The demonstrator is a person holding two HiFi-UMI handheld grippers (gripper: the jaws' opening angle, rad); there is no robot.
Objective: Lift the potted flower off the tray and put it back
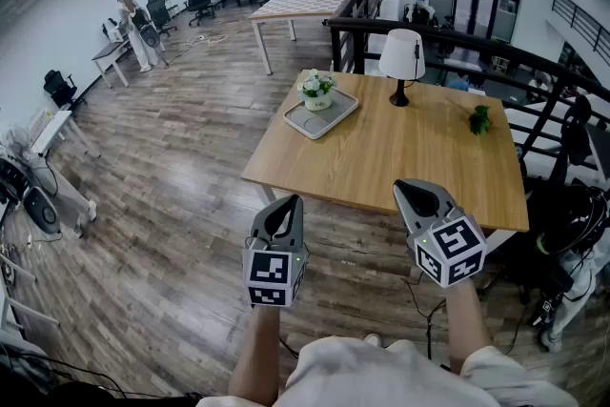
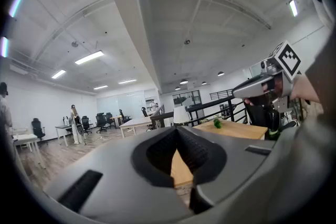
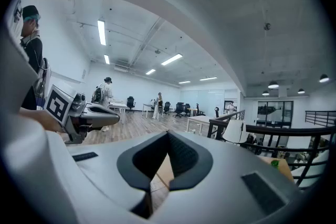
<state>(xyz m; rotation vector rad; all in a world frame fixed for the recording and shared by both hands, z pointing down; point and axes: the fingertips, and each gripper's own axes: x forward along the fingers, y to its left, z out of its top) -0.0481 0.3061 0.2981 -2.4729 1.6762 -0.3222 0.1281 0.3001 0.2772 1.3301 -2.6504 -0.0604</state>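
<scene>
I am holding both claws out level in front of me, side by side over the wood floor, short of the near edge of the bench. The left claw is sitting fully closed, its jaws meeting at the tips and gripping nothing; looking along it, I am seeing only the bench edge and floor through the gap behind the tips. The right claw is doing the same, its jaws pressed together and empty, hanging just before the bench's front edge.

The potted flower is standing upright on the far left corner of the bench, well apart from both claws. It is resting at the back of the grey tray, with the front of the tray lying bare. A white-shaded lamp is standing just to the right of the tray, and a small green plant is lying farther right, near the far edge. A black railing is running behind the bench.
</scene>
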